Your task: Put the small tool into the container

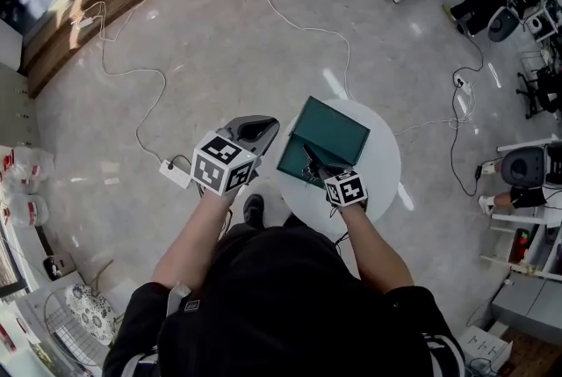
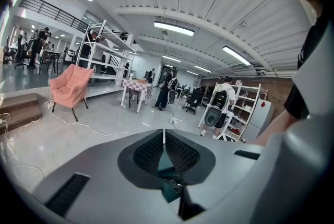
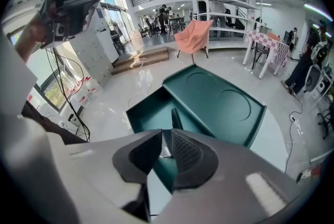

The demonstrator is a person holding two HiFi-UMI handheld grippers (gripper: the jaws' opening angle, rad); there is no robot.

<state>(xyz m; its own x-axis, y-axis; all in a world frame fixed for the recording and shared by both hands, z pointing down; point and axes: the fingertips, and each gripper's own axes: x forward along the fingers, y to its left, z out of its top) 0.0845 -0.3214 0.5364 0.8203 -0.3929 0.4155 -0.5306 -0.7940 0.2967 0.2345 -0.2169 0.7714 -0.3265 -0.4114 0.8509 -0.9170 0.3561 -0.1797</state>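
Standing at lower right of centre in the head view, the round white table (image 1: 386, 157) is the biggest thing in play, and the green container (image 1: 327, 134) lies on it with its lid thrown back and its tray toward the frame's left. In the left gripper view, the left gripper (image 2: 164, 137) sits at frame centre aimed out across the room, jaws pressed together on nothing; in the head view it is off the table's left edge. The right gripper (image 3: 167, 138) hangs over the open tray, jaws pinching the small tool (image 3: 175, 117), whose dark slim end sticks up past the pads while a bright metal part shows in the narrow gap between them. The tool looks light, stiff and thin, so likely to pivot or slip in a loose grip. A hold across its middle suits it best, and it is probably sturdy enough for a low release into the tray.
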